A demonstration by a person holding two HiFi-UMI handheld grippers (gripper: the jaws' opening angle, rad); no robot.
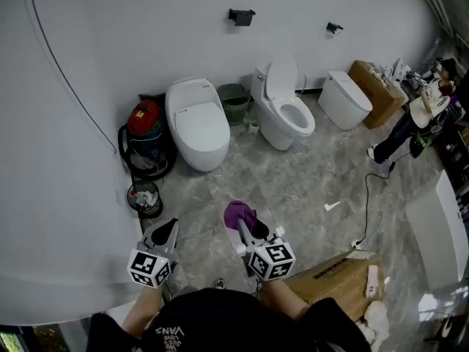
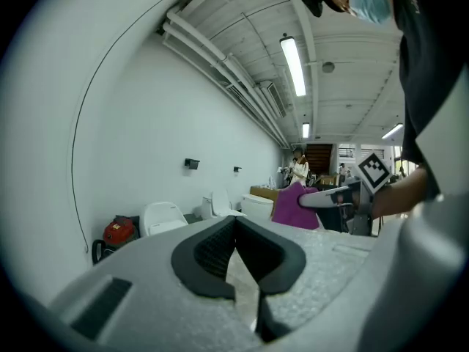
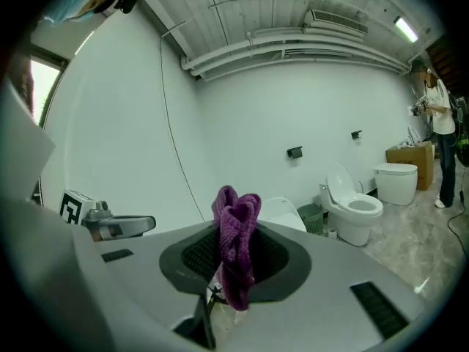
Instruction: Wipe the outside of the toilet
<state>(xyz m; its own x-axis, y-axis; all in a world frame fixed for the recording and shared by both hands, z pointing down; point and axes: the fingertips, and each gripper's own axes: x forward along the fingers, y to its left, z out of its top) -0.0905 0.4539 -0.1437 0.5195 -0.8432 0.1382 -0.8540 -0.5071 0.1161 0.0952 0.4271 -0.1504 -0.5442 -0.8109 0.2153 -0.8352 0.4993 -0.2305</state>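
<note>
Purple cloth hung clenched in the right tool above the marble floor, while the left tool was closed on nothing. Well ahead, against the wall, stood a closed toilet and an open toilet, with a bin between them.

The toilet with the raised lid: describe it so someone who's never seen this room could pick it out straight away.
Three white toilets stand along the white wall. Take the middle toilet, just past the green basket. It alone has its lid up; the left toilet and the right toilet are shut.
</note>
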